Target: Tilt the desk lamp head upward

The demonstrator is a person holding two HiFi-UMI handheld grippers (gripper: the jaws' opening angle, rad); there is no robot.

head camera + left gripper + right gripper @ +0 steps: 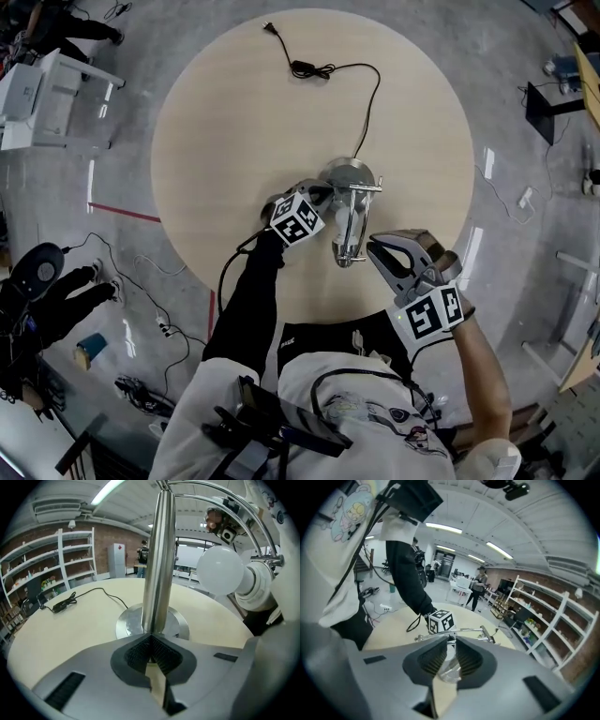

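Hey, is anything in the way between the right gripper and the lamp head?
Nothing visible. The right gripper is at the lamp head, jaws slightly apart around its shiny metal; the left gripper clamps the pole.

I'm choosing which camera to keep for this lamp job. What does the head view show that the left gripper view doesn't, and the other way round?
Only the head view: the whole round table from above, the marker cube on the left gripper, and the floor with its red tape line.
Only the left gripper view: the white bulb, the lamp pole seen side-on, and the wall shelves.
Both: the lamp base and the cord's inline switch.
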